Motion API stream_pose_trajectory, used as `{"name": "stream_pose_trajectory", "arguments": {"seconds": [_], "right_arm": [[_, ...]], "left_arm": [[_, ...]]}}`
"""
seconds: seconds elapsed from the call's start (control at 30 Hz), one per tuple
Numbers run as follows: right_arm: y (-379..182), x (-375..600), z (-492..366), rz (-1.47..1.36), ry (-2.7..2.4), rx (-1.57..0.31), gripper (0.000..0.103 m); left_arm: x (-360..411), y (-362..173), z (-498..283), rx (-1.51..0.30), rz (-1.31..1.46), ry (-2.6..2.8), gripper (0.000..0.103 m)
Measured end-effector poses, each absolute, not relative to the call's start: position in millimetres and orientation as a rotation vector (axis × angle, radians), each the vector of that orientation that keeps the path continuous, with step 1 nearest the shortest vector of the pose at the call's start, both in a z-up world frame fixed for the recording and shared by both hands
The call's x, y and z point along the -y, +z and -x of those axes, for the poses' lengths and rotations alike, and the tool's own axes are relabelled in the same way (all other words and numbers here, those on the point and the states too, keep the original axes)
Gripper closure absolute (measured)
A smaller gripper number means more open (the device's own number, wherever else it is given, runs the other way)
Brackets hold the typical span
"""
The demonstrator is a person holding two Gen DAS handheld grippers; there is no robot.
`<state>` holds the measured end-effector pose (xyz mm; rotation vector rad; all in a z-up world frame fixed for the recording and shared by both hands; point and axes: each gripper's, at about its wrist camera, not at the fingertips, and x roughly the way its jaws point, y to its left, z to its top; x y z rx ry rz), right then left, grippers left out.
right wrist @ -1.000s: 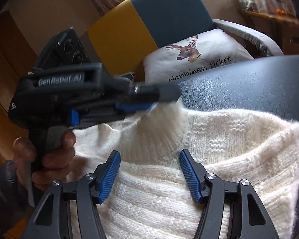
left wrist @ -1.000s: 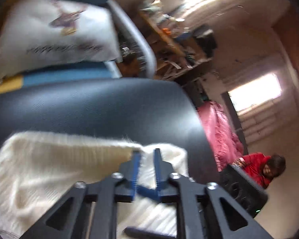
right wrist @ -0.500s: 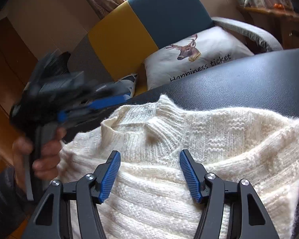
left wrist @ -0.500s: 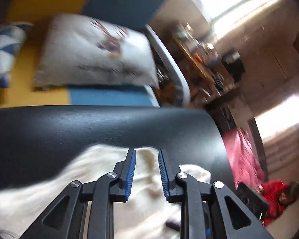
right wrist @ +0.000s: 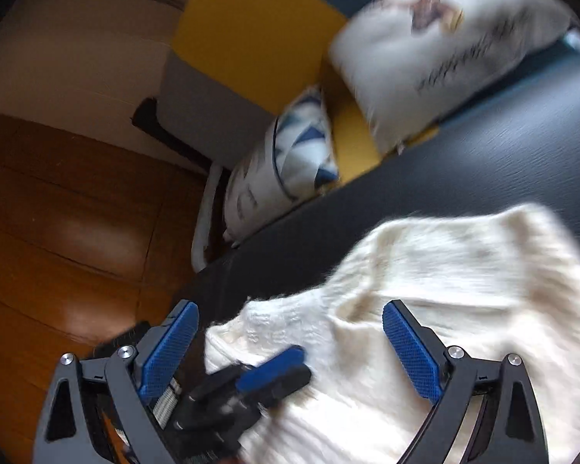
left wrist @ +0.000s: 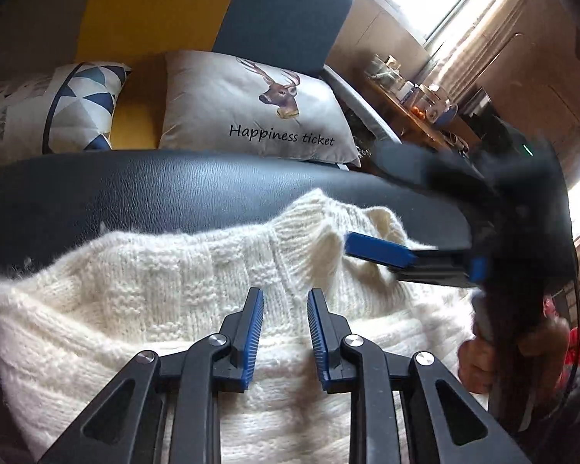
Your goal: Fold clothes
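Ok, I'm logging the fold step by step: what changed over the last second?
The left gripper pulled back off the collar and now hovers over the sweater. The right gripper swung round, blurred, towards the collar. The sweater stayed on the black table, and the right jaws stayed wide open.

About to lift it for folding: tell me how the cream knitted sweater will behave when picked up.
The cream knitted sweater is probably floppy: it already lies in soft bumps on the black table. Its thick fuzzy knit likely grips well but could snag or stretch.
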<state>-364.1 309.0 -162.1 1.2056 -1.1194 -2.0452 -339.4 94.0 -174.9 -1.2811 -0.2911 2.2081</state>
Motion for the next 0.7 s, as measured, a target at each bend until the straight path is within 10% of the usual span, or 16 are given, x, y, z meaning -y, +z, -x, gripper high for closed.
{"name": "stream_pose_trajectory", "arguments": {"seconds": [0.33, 0.7], "right_arm": [[-155, -308, 358, -1.207, -2.179, 1.023, 0.006], [-141, -365, 99, -1.326, -2.286, 0.978, 0.004]], "left_arm": [[-88, -182, 332, 0.283, 1.232, 2.256, 0.086], [-2, -150, 226, 0.539, 1.215, 2.28, 0.076]]}}
